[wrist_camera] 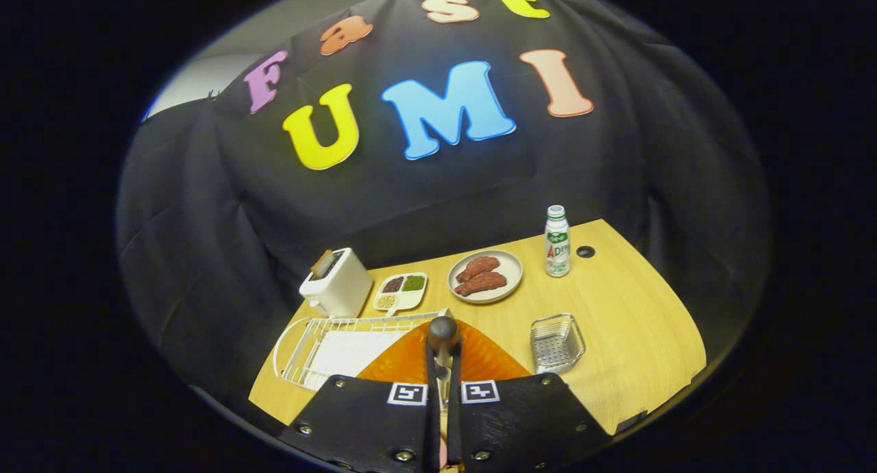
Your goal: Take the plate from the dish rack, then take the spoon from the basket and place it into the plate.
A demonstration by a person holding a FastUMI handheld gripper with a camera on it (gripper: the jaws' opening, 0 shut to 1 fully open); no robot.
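My gripper [444,355] is shut on the handle of a metal spoon [442,330], and both fingers press on it. The spoon's rounded bowl sticks out just ahead of the fingertips. It hangs over an orange ribbed plate [488,358] that lies on the wooden table under the fingers, partly hidden by them. The white wire dish rack [322,349] stands just left of the plate and touches its edge. To the right of the plate sits a small metal mesh basket [556,343] with nothing showing inside.
Beyond the plate stand a white toaster [337,282], a divided dish of seeds [400,291], a grey plate with two pieces of meat [485,275] and a small drink bottle [557,241]. The table [637,322] has a cable hole [585,251] by the bottle.
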